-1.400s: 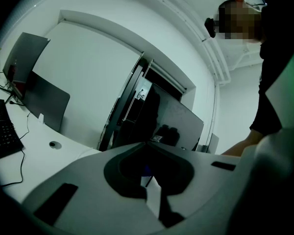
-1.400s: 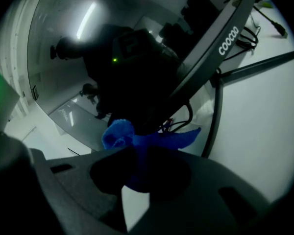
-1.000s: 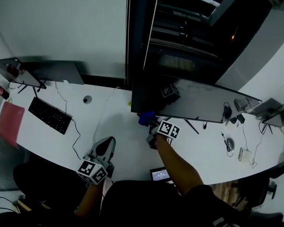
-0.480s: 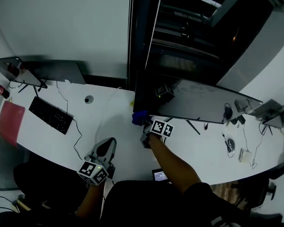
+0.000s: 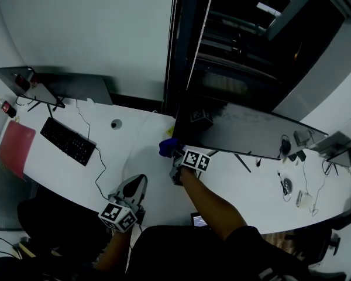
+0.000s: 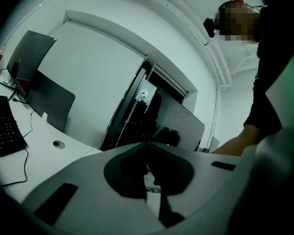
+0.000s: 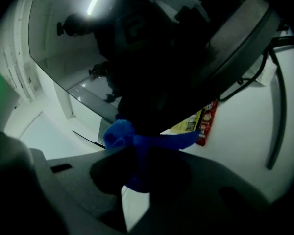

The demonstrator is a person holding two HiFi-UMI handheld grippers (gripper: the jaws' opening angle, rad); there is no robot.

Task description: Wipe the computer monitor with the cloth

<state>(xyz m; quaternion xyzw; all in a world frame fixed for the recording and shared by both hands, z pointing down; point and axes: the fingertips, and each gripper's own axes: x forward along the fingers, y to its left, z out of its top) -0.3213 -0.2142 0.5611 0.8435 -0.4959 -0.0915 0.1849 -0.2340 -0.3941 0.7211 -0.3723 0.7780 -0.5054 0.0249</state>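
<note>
So, going from the left: the long black keyboard (image 5: 67,140) sits out on the left stretch of the curved white desk (image 5: 128,157), well apart from everything that matters here. The left tongs (image 5: 136,183) hang low over the near edge of the desk, tucked in close to the person's body. In the left gripper view their tips are pressed together with nothing between them, so they're closed and empty. That arm is bent and pulled in, with the tongs pointing forward and up across the desk toward the screen.

Next over is the bunched-up blue cloth (image 5: 167,147). It's pinched in the right tongs (image 5: 173,154), which are clamped down on it. In the right gripper view a wad of it bulges out past the tips and a flap sticks off to one side. The cloth is right up at the lower left corner of the big dark flat computer monitor (image 5: 245,134), looking pressed against its bottom edge, though I can't swear it's actually touching the glass.

The right arm is stretched out, the bare forearm running from the person's middle up and slightly left to that corner. The rest of the monitor runs off to the right along the desk, tilted a bit, its glossy screen showing dim reflections.
</note>
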